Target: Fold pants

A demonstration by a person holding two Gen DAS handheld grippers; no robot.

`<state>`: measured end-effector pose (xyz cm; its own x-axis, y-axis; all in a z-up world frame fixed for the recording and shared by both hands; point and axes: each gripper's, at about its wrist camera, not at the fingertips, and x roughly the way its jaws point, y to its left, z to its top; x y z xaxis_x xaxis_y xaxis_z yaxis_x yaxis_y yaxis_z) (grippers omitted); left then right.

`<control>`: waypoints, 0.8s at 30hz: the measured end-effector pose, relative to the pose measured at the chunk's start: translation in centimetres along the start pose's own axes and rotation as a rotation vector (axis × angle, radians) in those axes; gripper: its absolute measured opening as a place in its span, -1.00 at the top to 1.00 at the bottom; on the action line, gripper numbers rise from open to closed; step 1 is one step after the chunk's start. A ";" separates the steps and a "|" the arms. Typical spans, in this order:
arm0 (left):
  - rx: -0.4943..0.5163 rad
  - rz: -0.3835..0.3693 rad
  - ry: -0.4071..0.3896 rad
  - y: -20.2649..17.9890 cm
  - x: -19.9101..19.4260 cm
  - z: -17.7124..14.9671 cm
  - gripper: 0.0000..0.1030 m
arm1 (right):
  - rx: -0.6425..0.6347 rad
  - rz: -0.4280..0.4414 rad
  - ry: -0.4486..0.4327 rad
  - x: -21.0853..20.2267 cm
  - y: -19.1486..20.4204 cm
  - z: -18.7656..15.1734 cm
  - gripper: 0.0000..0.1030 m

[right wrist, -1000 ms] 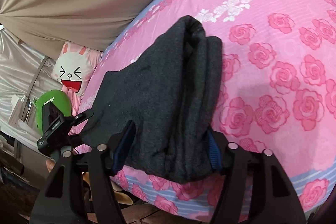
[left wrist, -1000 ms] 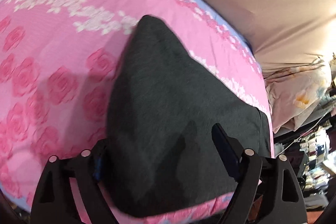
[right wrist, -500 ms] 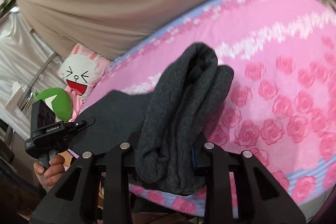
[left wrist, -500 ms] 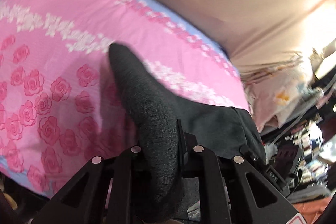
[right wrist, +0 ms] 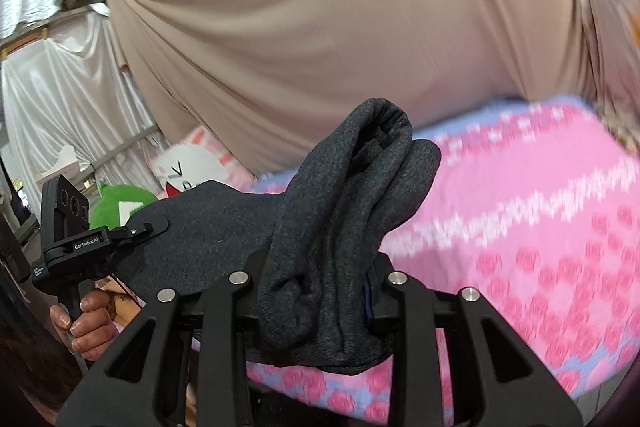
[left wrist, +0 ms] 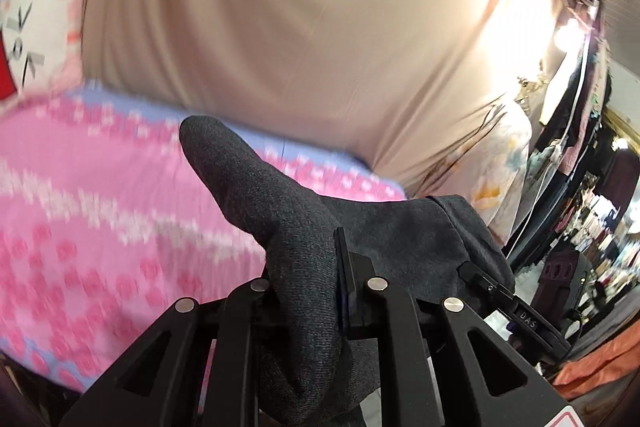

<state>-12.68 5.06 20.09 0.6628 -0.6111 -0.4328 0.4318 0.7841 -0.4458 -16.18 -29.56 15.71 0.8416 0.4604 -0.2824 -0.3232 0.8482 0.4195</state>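
Both jaws are clamped tight on cloth on my end. The left gripper (left wrist: 308,301) has its jaws pinched on a bunched corner of the pants (left wrist: 288,227), dark grey knit stuff, and the fabric pokes up past the fingers in a sort of rounded point. The right gripper (right wrist: 316,291) is doing the same thing with a thicker wad of the pants (right wrist: 344,219), several layers rolled together and sticking up between the jaws, with a bit hanging below them too.

Between the two grips the pants stretch across as a flat sheet, held up above the bed (left wrist: 100,227) rather than lying on it. From the right wrist camera I can see the left gripper (right wrist: 146,226) off to the side pinching the far edge of that sheet, with the hand (right wrist: 86,323) wrapped around its handle.

Under everything is the bed's pink rose-print cover (right wrist: 540,247) with a lilac border, pretty blurred in both views. Behind that hangs a big beige curtain (right wrist: 340,27). There's a white bunny plush (right wrist: 192,163) and something green (right wrist: 120,205) next to it by the bed's far corner, and cluttered shelves (left wrist: 592,227) off to the side.
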 end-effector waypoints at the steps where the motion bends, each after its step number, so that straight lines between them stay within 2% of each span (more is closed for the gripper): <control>1: 0.016 -0.003 -0.022 -0.4 -0.4 0.5 0.78 | -0.023 0.001 -0.028 -0.2 0.5 0.8 0.44; 7: 0.117 0.002 -0.156 -2.6 -1.7 4.3 0.78 | -0.125 0.005 -0.170 -0.2 2.1 5.1 0.44; 12: 0.187 0.047 -0.259 -3.7 -0.3 7.1 0.78 | -0.179 0.011 -0.259 1.7 1.9 8.4 0.44; 17: 0.235 0.117 -0.325 -3.5 3.3 9.7 0.78 | -0.198 0.011 -0.316 5.3 0.1 10.7 0.44; 20: 0.262 0.164 -0.343 -2.7 6.5 11.3 0.78 | -0.198 0.015 -0.338 8.2 -1.8 11.8 0.44; 24: 0.275 0.181 -0.341 -0.6 11.1 13.1 0.78 | -0.149 0.018 -0.331 13.2 -5.2 13.0 0.44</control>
<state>2.45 -0.74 25.83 0.8856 -0.4273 -0.1819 0.4061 0.9026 -0.1431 2.26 -31.29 21.05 0.9217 0.3868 0.0283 -0.3783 0.8807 0.2850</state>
